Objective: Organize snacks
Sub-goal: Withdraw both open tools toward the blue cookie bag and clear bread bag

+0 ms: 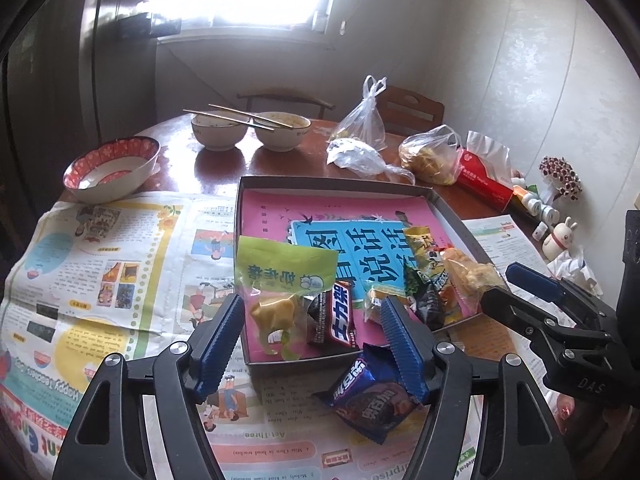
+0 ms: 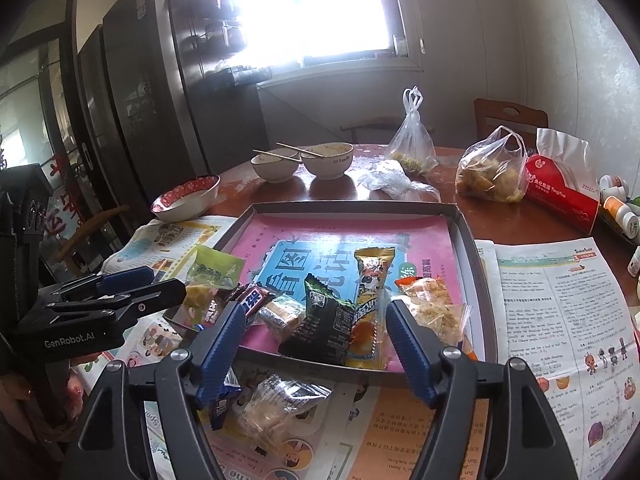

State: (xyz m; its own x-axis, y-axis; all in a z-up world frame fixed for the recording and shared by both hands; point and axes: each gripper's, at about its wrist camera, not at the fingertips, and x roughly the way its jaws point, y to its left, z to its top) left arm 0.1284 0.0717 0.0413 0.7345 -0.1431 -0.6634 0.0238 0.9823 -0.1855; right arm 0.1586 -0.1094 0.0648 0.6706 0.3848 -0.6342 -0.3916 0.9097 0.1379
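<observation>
A shallow dark box lined with a pink and blue book holds several snacks: a green-topped bag, a Snickers bar, a black packet, a yellow packet and a clear bag of orange snacks. A blue cookie packet and a clear packet lie on the newspaper in front of the box. My left gripper is open and empty above the box's near edge. My right gripper is open and empty there too.
Newspapers cover the near table. Behind the box stand a red-patterned bowl, two bowls with chopsticks, tied plastic bags, a red tissue pack and small bottles and figurines at the right wall.
</observation>
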